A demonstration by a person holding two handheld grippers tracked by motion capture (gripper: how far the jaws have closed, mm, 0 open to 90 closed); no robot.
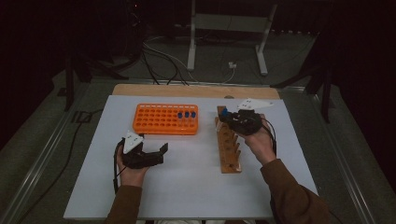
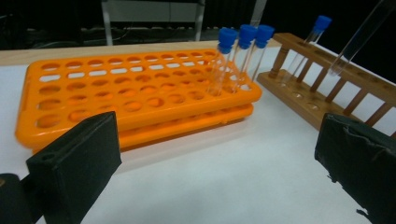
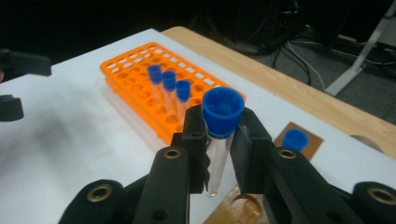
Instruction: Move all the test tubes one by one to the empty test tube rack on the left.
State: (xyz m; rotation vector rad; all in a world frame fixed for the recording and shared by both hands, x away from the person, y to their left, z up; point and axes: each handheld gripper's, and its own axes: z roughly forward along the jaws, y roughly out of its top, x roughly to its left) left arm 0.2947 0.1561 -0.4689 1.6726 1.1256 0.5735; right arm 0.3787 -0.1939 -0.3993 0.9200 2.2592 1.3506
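On white bench (image 1: 187, 186) amid dark room: orange rack (image 1: 159, 123), wooden rack (image 1: 229, 149). Left gripper (image 1: 154, 153) gaping empty; right gripper (image 1: 229, 116) clamping blue-capped tube (image 3: 219, 135) above wooden rack. Tube's base blurring, hard to make out.

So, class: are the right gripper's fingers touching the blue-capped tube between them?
Touching. The right gripper view shows the right gripper with both fingers pressed against the tube just below its blue cap, no gap.

Grey floor (image 1: 327, 140) — cables (image 1: 161, 58), metal stand (image 1: 229, 28).
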